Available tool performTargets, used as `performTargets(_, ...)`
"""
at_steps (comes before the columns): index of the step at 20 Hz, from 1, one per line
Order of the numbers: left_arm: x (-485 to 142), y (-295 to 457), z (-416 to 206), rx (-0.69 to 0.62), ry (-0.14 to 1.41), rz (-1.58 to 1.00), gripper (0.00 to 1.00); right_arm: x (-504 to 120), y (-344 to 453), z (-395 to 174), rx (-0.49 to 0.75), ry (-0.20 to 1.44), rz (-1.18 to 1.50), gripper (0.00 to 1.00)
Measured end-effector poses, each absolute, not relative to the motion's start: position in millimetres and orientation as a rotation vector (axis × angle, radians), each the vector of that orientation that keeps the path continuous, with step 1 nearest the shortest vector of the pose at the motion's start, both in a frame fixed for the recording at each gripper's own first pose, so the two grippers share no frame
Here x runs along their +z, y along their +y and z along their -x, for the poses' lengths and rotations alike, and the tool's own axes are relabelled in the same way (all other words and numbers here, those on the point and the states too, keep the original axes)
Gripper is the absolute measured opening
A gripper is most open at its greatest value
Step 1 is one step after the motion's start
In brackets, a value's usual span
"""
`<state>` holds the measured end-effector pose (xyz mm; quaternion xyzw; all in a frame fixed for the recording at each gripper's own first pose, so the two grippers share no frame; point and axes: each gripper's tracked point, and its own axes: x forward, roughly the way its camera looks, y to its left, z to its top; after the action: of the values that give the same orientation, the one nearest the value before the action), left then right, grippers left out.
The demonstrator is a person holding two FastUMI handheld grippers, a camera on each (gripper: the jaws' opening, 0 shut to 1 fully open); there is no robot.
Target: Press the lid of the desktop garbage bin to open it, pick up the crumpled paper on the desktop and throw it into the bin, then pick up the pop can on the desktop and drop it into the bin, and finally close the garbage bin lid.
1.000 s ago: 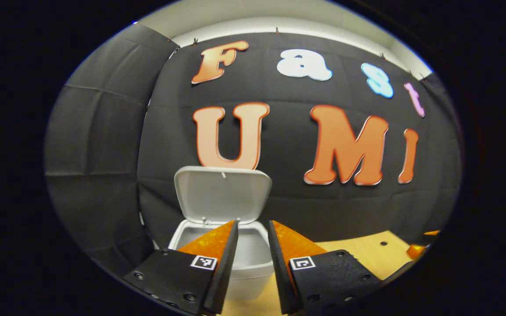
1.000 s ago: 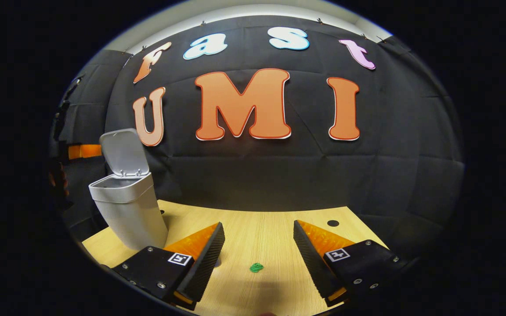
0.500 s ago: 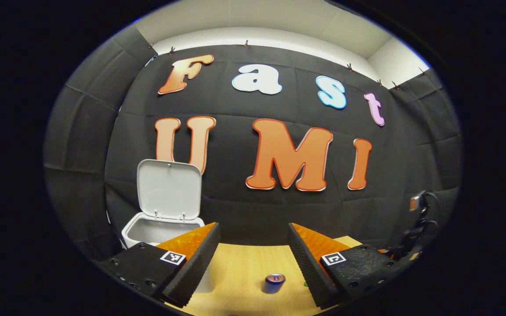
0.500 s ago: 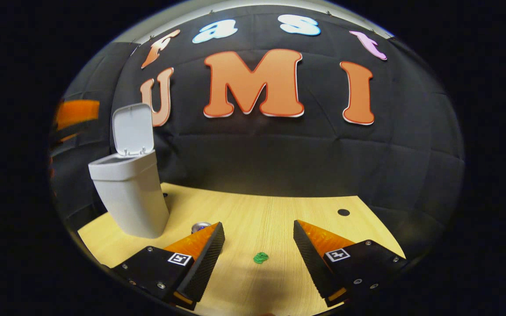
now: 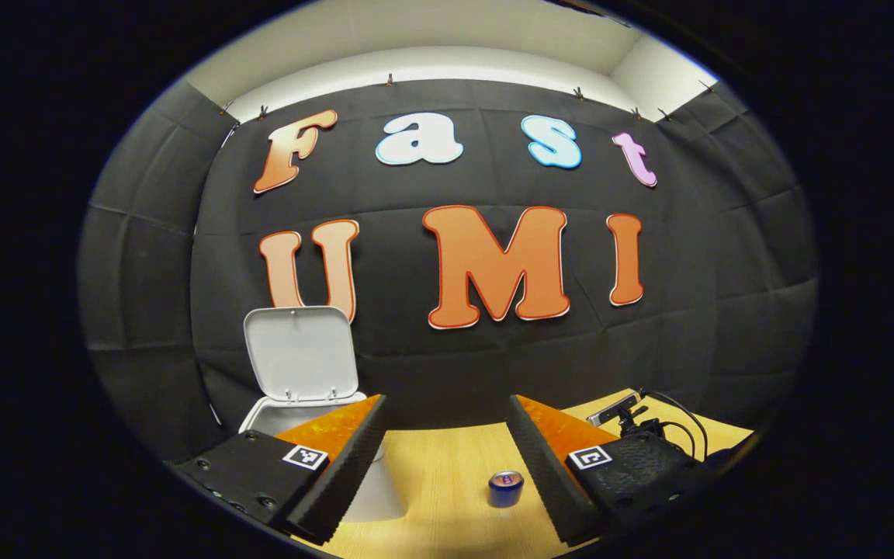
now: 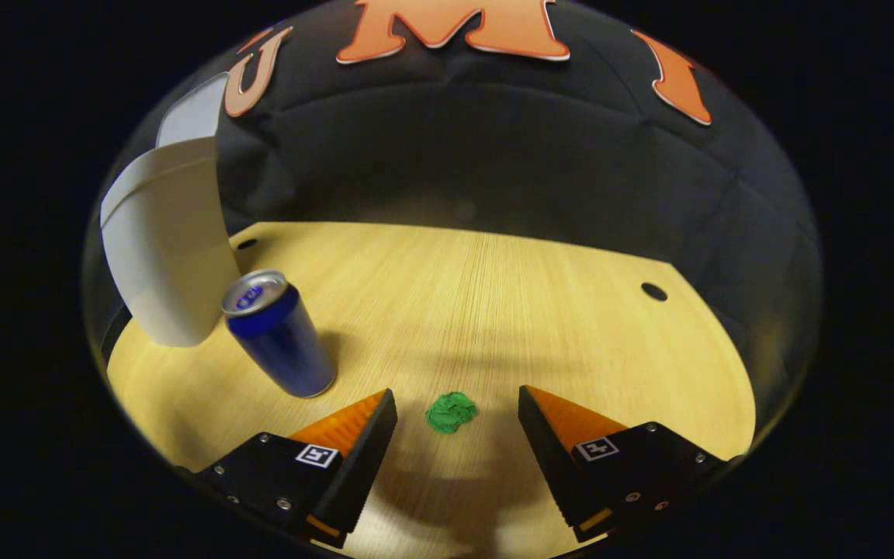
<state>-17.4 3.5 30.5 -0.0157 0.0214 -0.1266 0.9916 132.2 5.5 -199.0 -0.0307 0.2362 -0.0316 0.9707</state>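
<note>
Tongs (image 6: 455,411) wide apart, astride paper (image 6: 451,411)

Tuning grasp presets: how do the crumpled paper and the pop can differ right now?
The crumpled paper is a small green irregular wad lying low; the pop can is a taller blue cylinder with a silver top, standing upright. The paper lies between the open right gripper fingers; the can stands off to the side, beside the bin. Both rest untouched on the desktop.
</note>
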Motion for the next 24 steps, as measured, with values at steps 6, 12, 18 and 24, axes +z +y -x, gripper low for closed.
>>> performTargets(6,17,16,13,-0.198,0.092,0.028,0.96,-232,17,-144,-0.046,0.552,0.042,0.56)
performTargets(12,13,9,6,-0.220,0.098,0.046,0.96,-192,22,-133,-0.033,0.508,-0.026,0.18)
performTargets(18,11,31,0,-0.198,0.084,0.102,0.96,6,75,-123,0.101,0.233,-0.125,0.17)
performTargets(24,5,83,1,-0.127,0.074,0.143,0.96,147,219,-131,0.337,0.104,-0.066,0.17)
